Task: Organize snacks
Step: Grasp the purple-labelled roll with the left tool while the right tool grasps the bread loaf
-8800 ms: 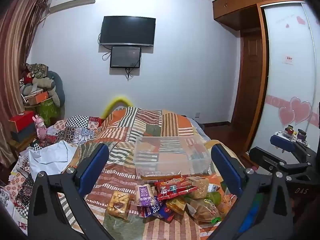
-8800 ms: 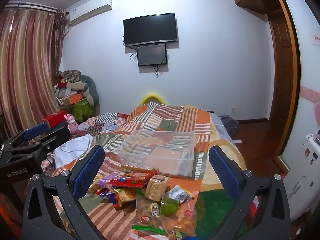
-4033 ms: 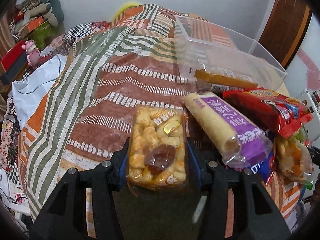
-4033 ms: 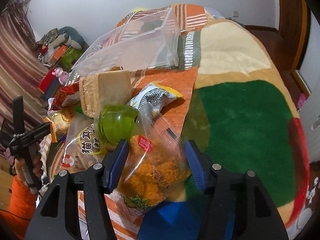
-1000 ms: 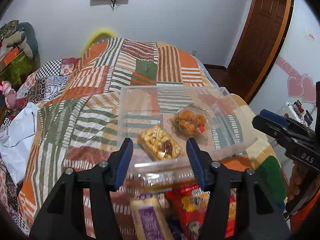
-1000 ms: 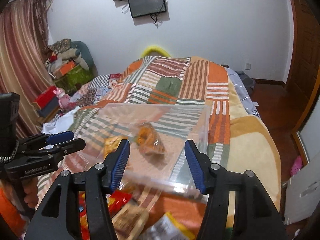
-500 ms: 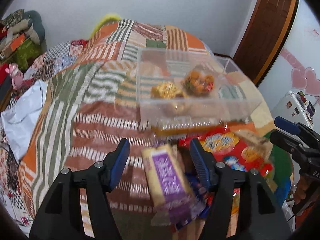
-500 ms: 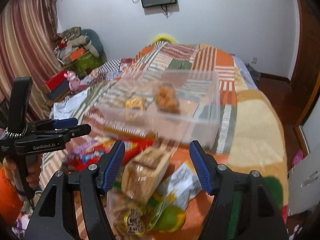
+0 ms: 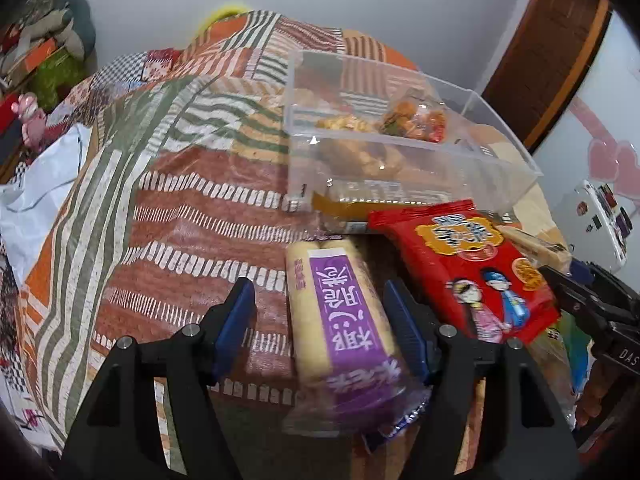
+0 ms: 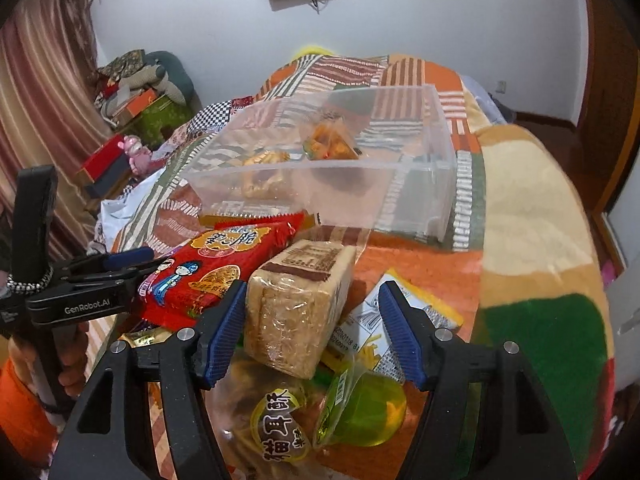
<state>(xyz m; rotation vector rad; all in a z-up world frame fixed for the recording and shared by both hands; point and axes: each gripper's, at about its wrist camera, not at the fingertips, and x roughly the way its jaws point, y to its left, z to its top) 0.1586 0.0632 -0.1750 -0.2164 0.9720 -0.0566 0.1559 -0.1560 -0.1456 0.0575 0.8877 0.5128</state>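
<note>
In front of the clear bin (image 9: 400, 152), we bring our left gripper (image 9: 320, 320), jaws widening, around the purple-wrapped roll (image 9: 340, 320) while our right gripper (image 10: 312, 320), jaws narrowing, straddles the brown cake pack (image 10: 296, 300), neither gripping.

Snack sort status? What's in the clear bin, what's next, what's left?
Done: two snack bags lie in the clear plastic bin, a yellow puffed-snack pack and an orange-filled bag.

In hand: nothing gripped. The left gripper is opening around the purple-labelled roll pack; the right gripper is closing around the tan wrapped block.

Left: red cartoon packet, green jelly cup, others.
</note>
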